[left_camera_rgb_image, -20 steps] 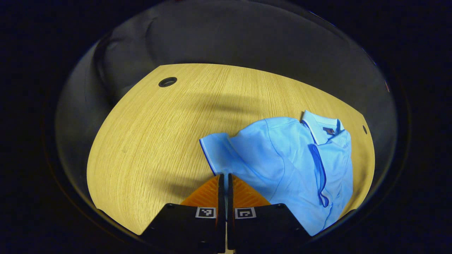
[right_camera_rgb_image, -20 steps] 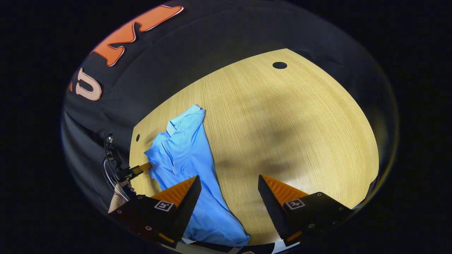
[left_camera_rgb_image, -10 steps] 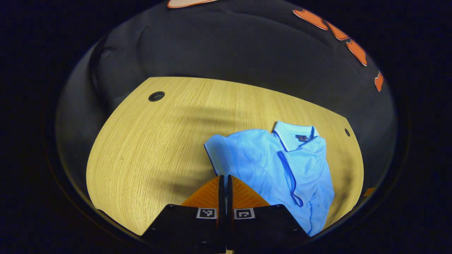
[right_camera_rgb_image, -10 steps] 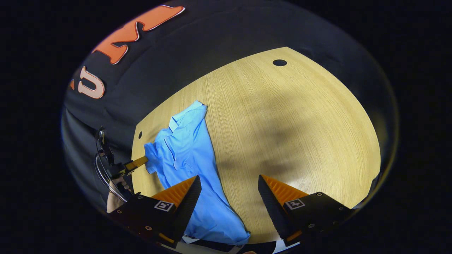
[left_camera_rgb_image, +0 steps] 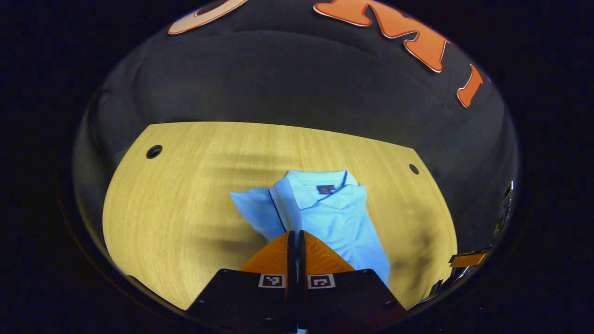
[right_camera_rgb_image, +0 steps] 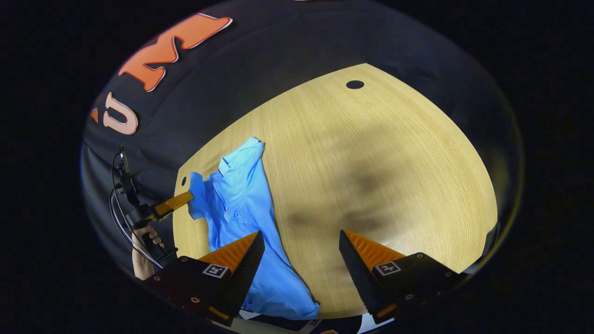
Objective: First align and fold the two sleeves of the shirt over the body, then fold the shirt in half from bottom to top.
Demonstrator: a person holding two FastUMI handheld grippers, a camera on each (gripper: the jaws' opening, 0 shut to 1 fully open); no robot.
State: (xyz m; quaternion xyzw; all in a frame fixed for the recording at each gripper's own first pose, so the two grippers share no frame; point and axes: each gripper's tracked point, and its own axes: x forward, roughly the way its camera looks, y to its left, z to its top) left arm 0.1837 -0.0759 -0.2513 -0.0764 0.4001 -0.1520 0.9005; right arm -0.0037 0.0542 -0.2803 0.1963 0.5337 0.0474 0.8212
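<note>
Shirt first: the light-blue polo shirt with the dark-blue trim point(left_camera_rgb_image: 334, 218) lies on the pale wood-grain bench point(left_camera_rgb_image: 176, 218), collar at the far end. Nearest the lens, the left gripper point(left_camera_rgb_image: 295, 239) has its fingers pressed together with a fold of the left sleeve point(left_camera_rgb_image: 260, 211) pinched between them, and that sleeve is being carried up and over toward the body. In the right gripper view, the right gripper point(right_camera_rgb_image: 301, 243) hangs with its fingers wide apart, gripping nothing, low over the hem end of the shirt point(right_camera_rgb_image: 246, 218), and off to the side the left gripper point(right_camera_rgb_image: 178, 201) tugs at the sleeve, a hand point(right_camera_rgb_image: 148, 243) on its handle.

Progress, as I read it: the right side already looks tucked in along the body, the left sleeve fold is under way, and the bottom-to-top half fold is yet to come.

Against a second ago, the sleeve that lay spread flat on the bench has come up and inward, and the left gripper has swung round, so the shirt now sits dead ahead of it, narrower, with more of the booth wall point(left_camera_rgb_image: 297, 79) beyond.
</note>
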